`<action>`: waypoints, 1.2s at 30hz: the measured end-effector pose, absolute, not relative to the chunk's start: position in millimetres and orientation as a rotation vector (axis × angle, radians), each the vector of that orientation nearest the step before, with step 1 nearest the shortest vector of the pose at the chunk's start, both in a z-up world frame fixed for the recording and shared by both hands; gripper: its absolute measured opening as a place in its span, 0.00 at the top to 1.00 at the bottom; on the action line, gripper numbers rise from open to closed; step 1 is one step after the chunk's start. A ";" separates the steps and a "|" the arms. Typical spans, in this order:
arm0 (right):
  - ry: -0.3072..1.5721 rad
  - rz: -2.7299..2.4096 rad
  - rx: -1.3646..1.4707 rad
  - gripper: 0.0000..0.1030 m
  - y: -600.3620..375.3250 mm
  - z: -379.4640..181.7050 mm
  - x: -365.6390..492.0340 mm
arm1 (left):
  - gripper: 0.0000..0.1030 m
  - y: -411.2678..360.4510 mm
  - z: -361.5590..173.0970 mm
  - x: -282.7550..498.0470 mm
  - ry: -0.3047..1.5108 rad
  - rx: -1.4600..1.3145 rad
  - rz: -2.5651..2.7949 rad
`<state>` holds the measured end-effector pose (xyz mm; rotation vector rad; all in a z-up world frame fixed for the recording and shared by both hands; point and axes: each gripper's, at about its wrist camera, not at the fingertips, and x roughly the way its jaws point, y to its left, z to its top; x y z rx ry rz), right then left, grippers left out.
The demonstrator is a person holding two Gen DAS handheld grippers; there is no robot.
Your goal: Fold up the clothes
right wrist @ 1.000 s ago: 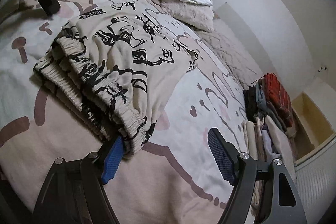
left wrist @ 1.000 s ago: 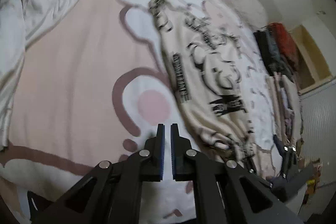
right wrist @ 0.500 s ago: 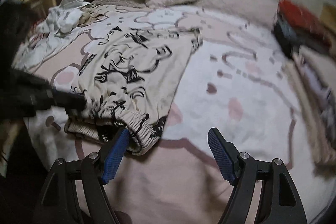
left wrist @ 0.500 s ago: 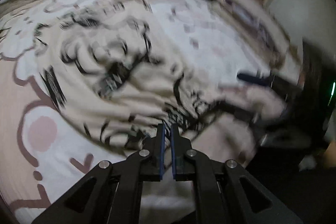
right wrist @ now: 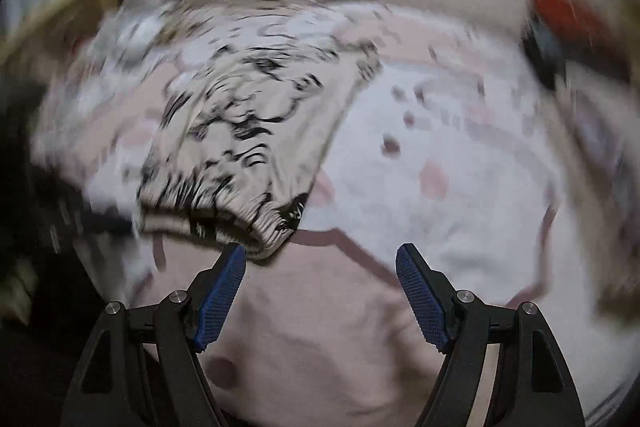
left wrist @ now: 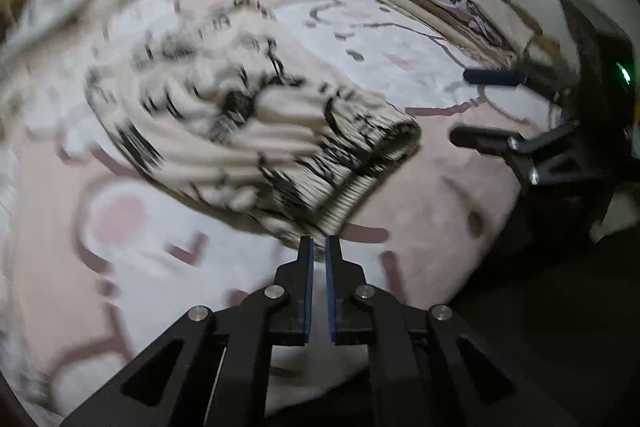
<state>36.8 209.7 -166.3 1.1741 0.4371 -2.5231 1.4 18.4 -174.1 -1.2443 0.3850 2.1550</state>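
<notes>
The bed, under its pink and white patterned cover, carries everything here, and its softness is the first risk: a finger pushed in low could pinch the cover along with the cloth. On it lies the cream garment with black print, folded over, its gathered elastic band nearest both tools. If only the top layer of that band is caught, the fold beneath would probably slide apart when lifted. The blur leaves the layer count uncertain.

The left hand-held gripper has its jaws opening, a narrow gap so far, with nothing between them; the band's corner lies just ahead of its tips. The right hand-held gripper stands wide open and empty; the band sits ahead and to its left, apparently touching its left finger. A stack of folded clothes lies well beyond.
</notes>
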 end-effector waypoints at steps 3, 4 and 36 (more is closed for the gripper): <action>0.844 -2.437 1.057 0.25 185.3 -178.9 55.4 | 0.32 21.8 -169.4 15.6 0.611 -1.106 2.160; 0.918 -2.406 1.048 0.25 181.9 -186.0 58.4 | 0.32 21.4 -169.7 20.8 0.698 -1.053 2.158; 1.396 -2.254 0.590 0.25 141.0 -227.5 64.7 | 0.74 44.5 -197.1 18.6 1.288 -0.593 2.117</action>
